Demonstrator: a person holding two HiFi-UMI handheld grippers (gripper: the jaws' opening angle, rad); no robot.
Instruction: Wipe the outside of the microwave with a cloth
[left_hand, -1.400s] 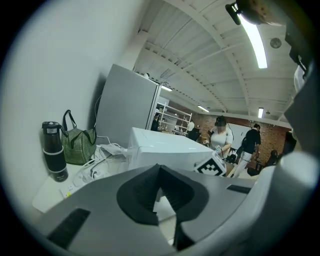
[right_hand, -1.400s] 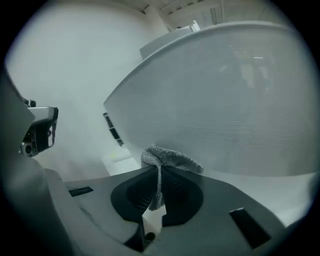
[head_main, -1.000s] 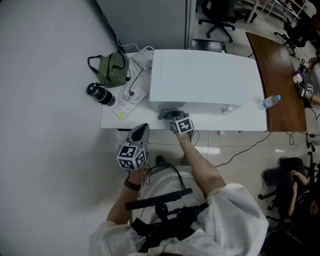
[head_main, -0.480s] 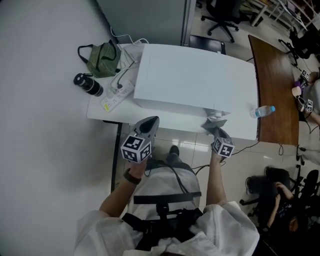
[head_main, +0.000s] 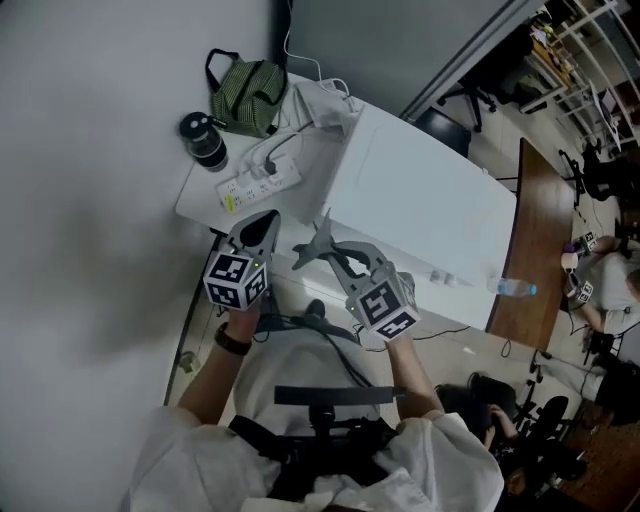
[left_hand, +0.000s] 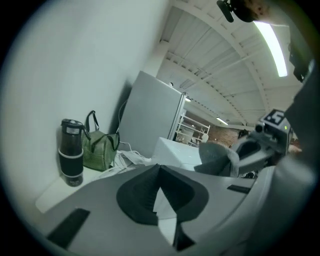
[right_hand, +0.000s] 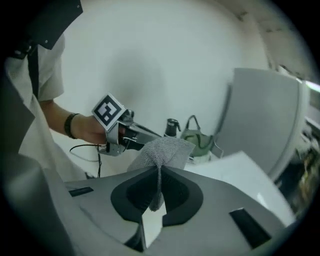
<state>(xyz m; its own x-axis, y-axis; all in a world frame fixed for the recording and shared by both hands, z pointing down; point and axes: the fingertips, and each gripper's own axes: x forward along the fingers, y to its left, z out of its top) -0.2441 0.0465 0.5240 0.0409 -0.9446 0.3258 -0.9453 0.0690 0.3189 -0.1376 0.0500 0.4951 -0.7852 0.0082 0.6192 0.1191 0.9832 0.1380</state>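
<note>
The right gripper (right_hand: 159, 175) pinches a grey cloth (right_hand: 162, 147) between its jaws, near the front corner of the white microwave (head_main: 420, 200). To its left, the left gripper (left_hand: 159, 170) hovers with jaws pressed together on nothing. Beyond that gripper, a black flask (head_main: 203, 140) and a green bag (head_main: 248, 85) stand on the white table (head_main: 205, 205), against a pale wall (left_hand: 75, 60).

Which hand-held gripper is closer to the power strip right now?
Left. The left hand-held gripper is just on the near side of the power strip; the right hand-held gripper, shut on the cloth, is farther right, by the microwave.
</note>
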